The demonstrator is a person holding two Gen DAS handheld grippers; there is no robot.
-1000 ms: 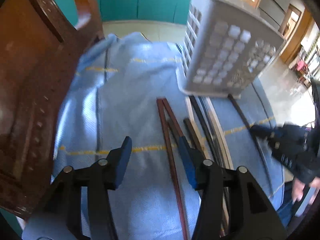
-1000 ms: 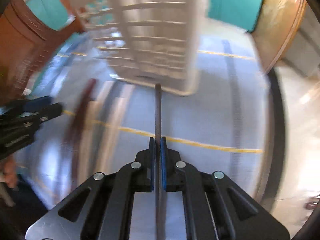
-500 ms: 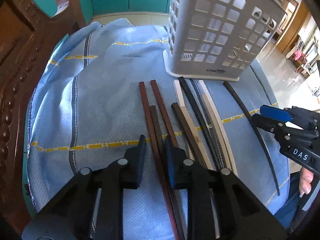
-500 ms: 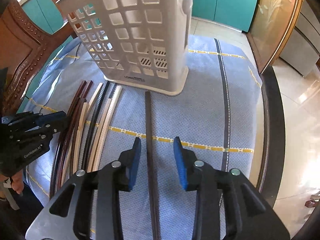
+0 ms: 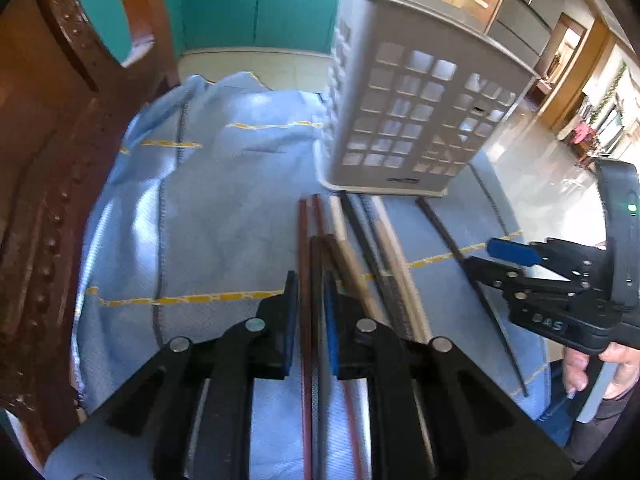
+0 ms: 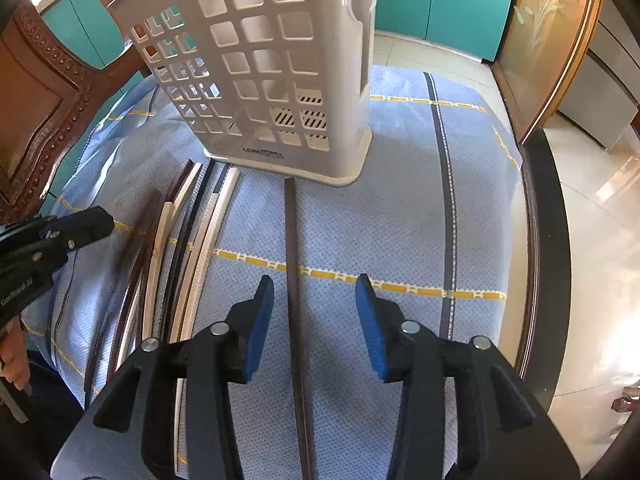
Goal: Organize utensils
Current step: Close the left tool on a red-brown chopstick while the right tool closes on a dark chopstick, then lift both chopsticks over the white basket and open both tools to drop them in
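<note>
- The left gripper (image 5: pixel 311 300), its jaws just closing, is clamped on two brown chopsticks (image 5: pixel 310 268), probably to lift a matched pair into the basket (image 5: pixel 416 120).
- About nine chopsticks lie on the blue cloth (image 6: pixel 400 220) before one basket.
- The right gripper (image 6: pixel 316 320), its jaws just opening, stands apart around a loose dark chopstick (image 6: pixel 291 240), touching nothing.

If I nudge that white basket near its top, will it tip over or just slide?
The basket would probably tip: it stands tall on a narrow base. Its walls are mostly open grid and look like thin plastic, so it is likely light. It rests on the cloth, which may grip the base rather than let it slide.
</note>
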